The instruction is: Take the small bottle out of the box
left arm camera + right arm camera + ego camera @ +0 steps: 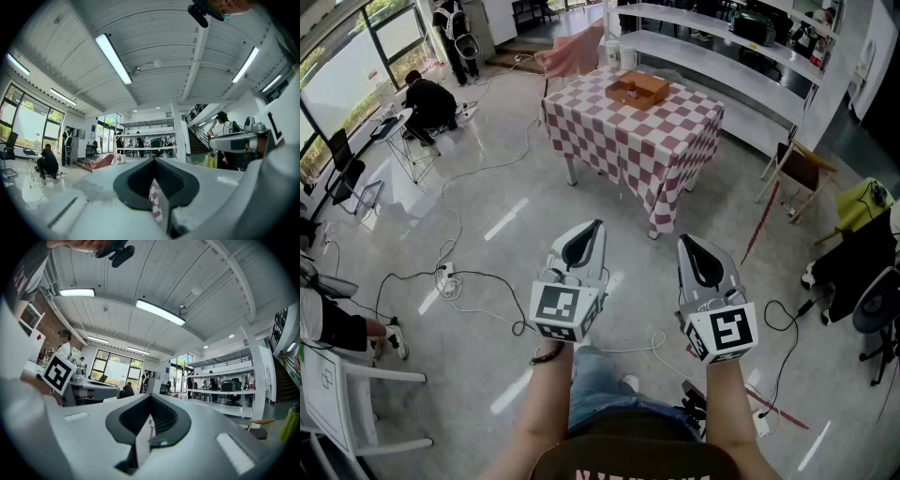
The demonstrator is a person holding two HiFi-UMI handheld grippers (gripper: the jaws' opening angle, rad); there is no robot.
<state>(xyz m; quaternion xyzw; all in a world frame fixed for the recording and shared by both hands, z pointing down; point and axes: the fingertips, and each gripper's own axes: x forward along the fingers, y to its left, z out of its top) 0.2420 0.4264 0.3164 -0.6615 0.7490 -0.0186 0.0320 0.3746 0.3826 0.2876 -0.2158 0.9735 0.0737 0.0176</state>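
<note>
Head view first: caught left gripper (584, 242) and right gripper (703, 258) side by side, low and near, over the grey floor (487, 187). Spotted the brown box (637, 89) far off on the checked table (623, 141), well apart from both; couldn't make out the small bottle at that range. Left gripper view: showed jaws pressed fully together, gripping nothing, only a sliver of checked cloth past the slit. Right gripper view: showed jaws closed tight too, and empty.
</note>
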